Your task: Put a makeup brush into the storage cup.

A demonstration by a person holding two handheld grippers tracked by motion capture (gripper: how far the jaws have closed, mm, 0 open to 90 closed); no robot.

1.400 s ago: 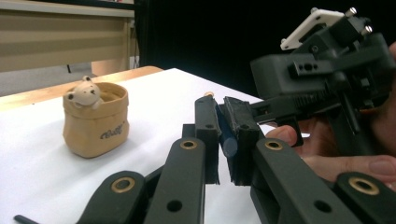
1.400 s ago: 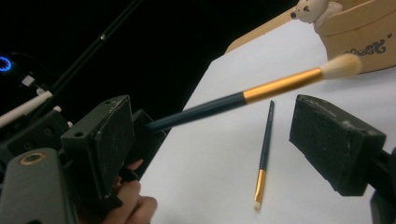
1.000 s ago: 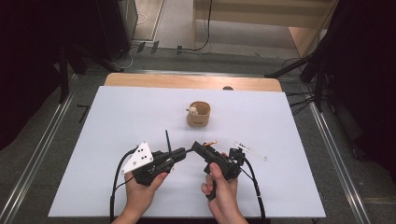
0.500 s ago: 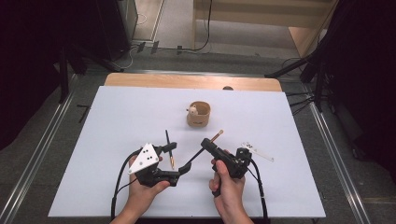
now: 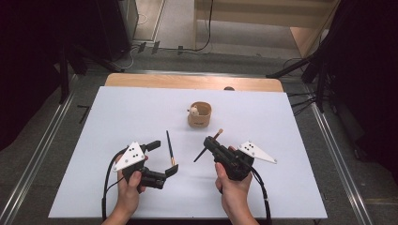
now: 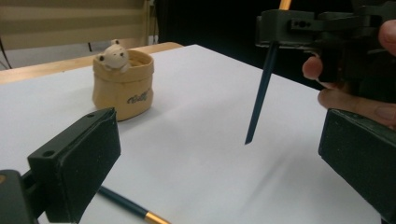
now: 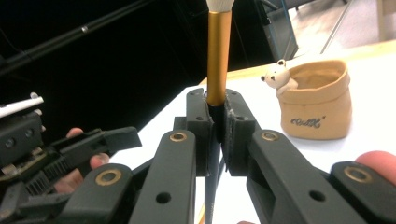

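My right gripper [image 5: 210,142] is shut on a slim makeup brush [image 5: 200,155] with a dark handle, its gold ferrule [image 7: 218,60] rising past the pads and its handle tip hanging just over the table. A second brush [image 5: 169,146] lies flat on the white table between the hands. My left gripper [image 5: 163,157] sits left of it; its jaws have just been opening and stand wide with nothing gripped between them, and that loose brush [image 6: 130,209] lies low by one jaw. A tan pouch-shaped holder [image 5: 200,115] with a small bear on its rim stands farther back.
The white table top [image 5: 281,122] has a wooden strip [image 5: 155,81] along its far edge. Dark floor, metal rails and stands surround it. A cable trails from each gripper toward the near edge.
The two grippers met over one brush; the left jaws let go and spread wide while the right closed on it. The left hand then drew back left and the brush tilted up.
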